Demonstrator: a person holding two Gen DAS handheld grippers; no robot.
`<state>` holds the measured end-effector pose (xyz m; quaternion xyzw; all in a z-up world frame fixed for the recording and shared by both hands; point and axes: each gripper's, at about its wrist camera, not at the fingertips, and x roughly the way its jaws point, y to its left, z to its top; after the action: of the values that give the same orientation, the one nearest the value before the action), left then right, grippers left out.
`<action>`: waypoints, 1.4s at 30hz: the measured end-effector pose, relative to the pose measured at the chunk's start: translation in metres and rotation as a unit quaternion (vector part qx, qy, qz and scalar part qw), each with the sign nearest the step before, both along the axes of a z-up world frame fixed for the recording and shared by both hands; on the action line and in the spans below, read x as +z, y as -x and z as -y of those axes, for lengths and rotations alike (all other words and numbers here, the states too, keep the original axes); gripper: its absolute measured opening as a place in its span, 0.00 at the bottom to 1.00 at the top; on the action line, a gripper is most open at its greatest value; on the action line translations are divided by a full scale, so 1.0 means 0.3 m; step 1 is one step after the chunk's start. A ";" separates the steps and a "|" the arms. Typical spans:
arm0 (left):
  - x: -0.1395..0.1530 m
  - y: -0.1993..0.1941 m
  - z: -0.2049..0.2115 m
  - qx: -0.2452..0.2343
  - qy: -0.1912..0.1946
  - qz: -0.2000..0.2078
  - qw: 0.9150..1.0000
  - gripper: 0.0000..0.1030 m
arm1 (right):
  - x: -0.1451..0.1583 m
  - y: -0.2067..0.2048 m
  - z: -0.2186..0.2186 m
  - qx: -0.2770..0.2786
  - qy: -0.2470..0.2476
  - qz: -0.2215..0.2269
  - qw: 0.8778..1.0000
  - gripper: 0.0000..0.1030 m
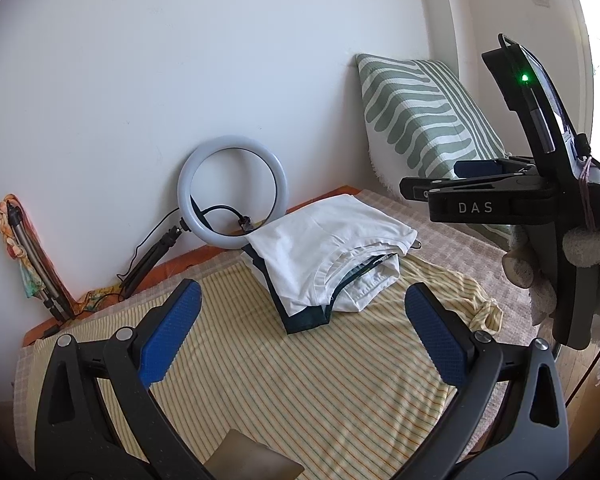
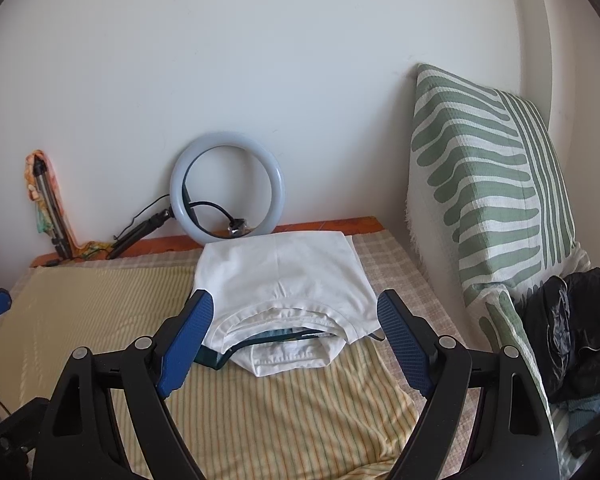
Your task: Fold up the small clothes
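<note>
My left gripper [image 1: 304,336] and right gripper [image 2: 296,340] hover with jaws spread wide, gripping nothing. A yellow striped garment [image 1: 284,384] lies flat on the bed's near edge; the folded stack [image 2: 280,280] sits toward its far edge.

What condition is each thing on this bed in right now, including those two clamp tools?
White shirt: folded, topping a stack.
Striped shirt: spread flat, unfolded.
Ring light: off, leaning on wall.
Pillow: upright against wall.
Left hand-held gripper: open, empty.
Right hand-held gripper: open, empty.
</note>
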<state>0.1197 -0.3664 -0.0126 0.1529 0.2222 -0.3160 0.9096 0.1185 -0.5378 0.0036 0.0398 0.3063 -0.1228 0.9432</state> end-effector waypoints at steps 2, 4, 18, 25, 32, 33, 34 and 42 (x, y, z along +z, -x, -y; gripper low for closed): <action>0.001 0.001 0.001 0.003 0.001 0.001 1.000 1.00 | -0.003 -0.003 -0.001 0.001 -0.002 -0.003 1.000 0.82; 0.003 0.005 0.001 0.004 0.004 0.003 1.000 1.00 | -0.007 -0.007 -0.004 0.003 -0.002 -0.004 1.000 0.82; 0.002 0.013 -0.002 0.005 0.003 0.007 1.000 1.00 | -0.012 -0.011 -0.004 0.004 -0.001 -0.002 1.000 0.82; 0.004 0.014 -0.003 0.003 0.004 0.006 1.000 1.00 | -0.010 -0.007 -0.004 0.004 0.000 -0.002 1.000 0.82; 0.010 0.018 -0.002 0.006 0.003 0.010 1.000 1.00 | -0.007 -0.005 -0.004 0.004 0.000 -0.003 1.000 0.82; 0.010 0.018 -0.002 0.005 0.002 0.010 1.000 1.00 | -0.006 -0.005 -0.003 0.004 0.000 -0.003 1.000 0.82; 0.011 0.019 -0.001 0.006 0.002 0.011 1.000 1.00 | -0.006 -0.005 -0.003 0.004 0.000 -0.003 1.000 0.82; 0.015 0.026 0.002 0.012 0.003 0.017 1.000 1.00 | -0.011 -0.005 -0.004 0.005 0.002 -0.007 1.000 0.82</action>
<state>0.1118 -0.3672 -0.0080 0.1524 0.2080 -0.3031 0.9174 0.1199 -0.5366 0.0002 0.0358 0.3125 -0.1191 0.9417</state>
